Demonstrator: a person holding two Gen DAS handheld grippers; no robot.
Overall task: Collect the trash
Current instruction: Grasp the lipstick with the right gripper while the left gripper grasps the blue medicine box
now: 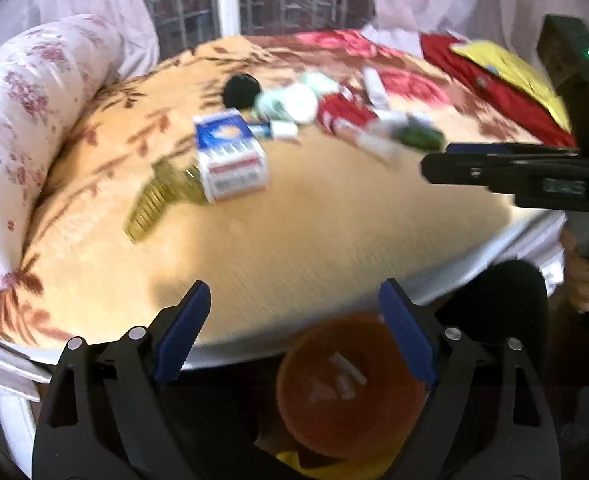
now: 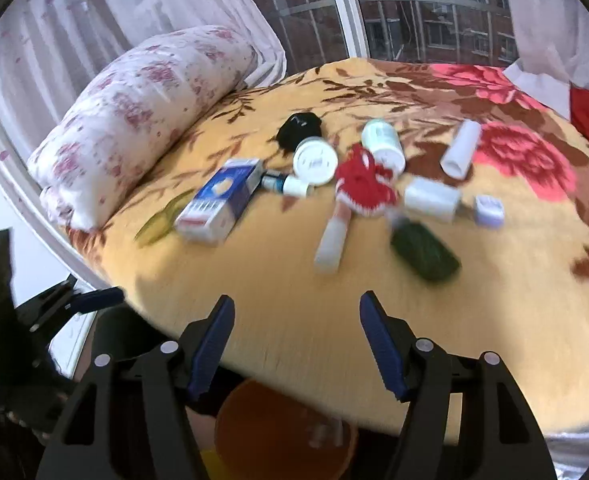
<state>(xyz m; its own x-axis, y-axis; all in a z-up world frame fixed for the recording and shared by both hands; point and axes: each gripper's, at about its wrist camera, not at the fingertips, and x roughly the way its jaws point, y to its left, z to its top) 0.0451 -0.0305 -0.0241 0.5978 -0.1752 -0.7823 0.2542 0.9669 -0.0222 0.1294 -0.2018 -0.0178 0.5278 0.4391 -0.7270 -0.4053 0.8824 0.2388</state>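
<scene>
Orange plastic marks the bin (image 1: 346,392) standing on the floor below the near edge of the bed (image 1: 294,240); inside it lie a few small pale scraps (image 1: 344,376), blurred beyond naming. The left gripper (image 1: 294,332) hangs above the bin's rim, its blue-padded jaws wide apart with nothing between them. The right gripper (image 2: 296,344) hovers over the bed's edge, its jaws also parted and empty.

On the yellow floral blanket, well apart from the bin, the trash sits in a loose cluster: a blue-and-white carton (image 2: 218,204), a round white lidded tub (image 2: 314,160), a white bottle (image 2: 382,144), a red crumpled wrapper (image 2: 364,186), a white tube (image 2: 460,148), a dark green pouch (image 2: 424,254) and a black object (image 2: 298,128). A flowered bolster (image 2: 142,116) lies along the left side.
</scene>
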